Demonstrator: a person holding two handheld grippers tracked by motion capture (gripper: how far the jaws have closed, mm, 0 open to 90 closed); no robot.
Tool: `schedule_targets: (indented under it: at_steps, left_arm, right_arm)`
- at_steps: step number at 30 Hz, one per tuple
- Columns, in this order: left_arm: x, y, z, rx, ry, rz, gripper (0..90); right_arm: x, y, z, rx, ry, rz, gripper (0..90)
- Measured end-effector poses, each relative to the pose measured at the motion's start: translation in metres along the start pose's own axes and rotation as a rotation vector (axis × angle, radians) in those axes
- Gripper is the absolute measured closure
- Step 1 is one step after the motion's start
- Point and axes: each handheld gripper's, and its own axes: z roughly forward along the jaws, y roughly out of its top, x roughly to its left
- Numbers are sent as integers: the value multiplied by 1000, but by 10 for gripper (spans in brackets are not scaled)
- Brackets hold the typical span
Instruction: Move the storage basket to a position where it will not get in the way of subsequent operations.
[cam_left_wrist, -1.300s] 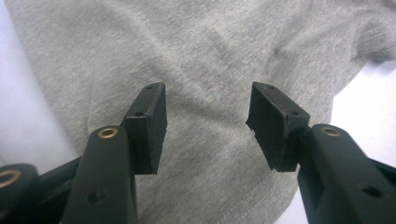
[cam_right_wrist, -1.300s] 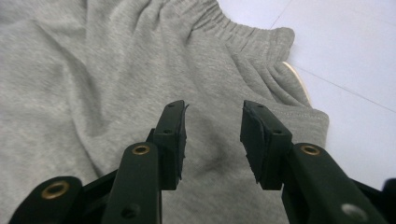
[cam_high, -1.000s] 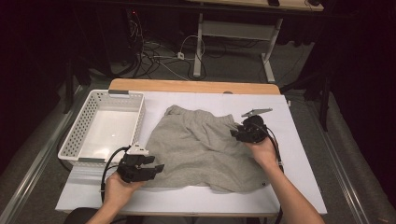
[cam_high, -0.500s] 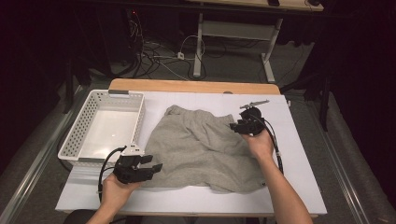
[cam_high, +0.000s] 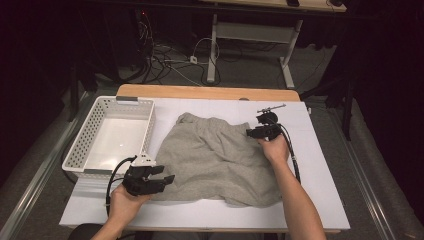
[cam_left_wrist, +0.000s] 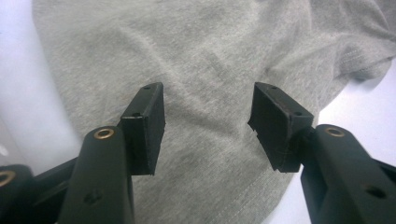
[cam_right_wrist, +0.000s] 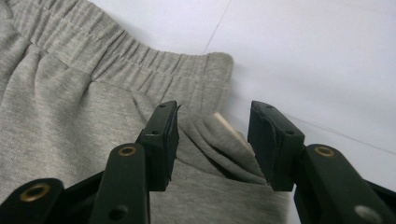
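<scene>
Grey shorts (cam_high: 217, 160) lie flat on the table (cam_high: 320, 165). Our left tongs (cam_left_wrist: 205, 116) stand apart; our right tongs (cam_right_wrist: 212, 140), just opening, should straddle the waistband corner squarely before pinching.

Dark room: grey floor (cam_high: 240, 70), tangled cables (cam_high: 170, 62), white table frame (cam_high: 250, 35) behind.

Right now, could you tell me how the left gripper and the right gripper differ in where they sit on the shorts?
The left gripper sits at the near hem of the grey shorts, over plain fabric; the right gripper is at the far side, by the waistband corner and a pocket fold. The right gripper's jaws have just been opening. Both stand open, gripping nothing.
</scene>
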Motion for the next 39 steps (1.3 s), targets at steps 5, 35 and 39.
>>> schedule_targets:
  at_steps: [5, 35, 39]
  left_arm:
    - [1, -2, 0, 7, -2, -7, 438]
    - [5, -2, 4, 20, -17, -22, 438]
    - [3, -2, 4, 21, -22, -14, 438]
  right_arm:
    - [6, 0, 15, 59, -15, -25, 577]
    - [-11, 43, 17, 39, -127, -10, 720]
    - [-12, 35, 9, 0, -116, 17, 659]
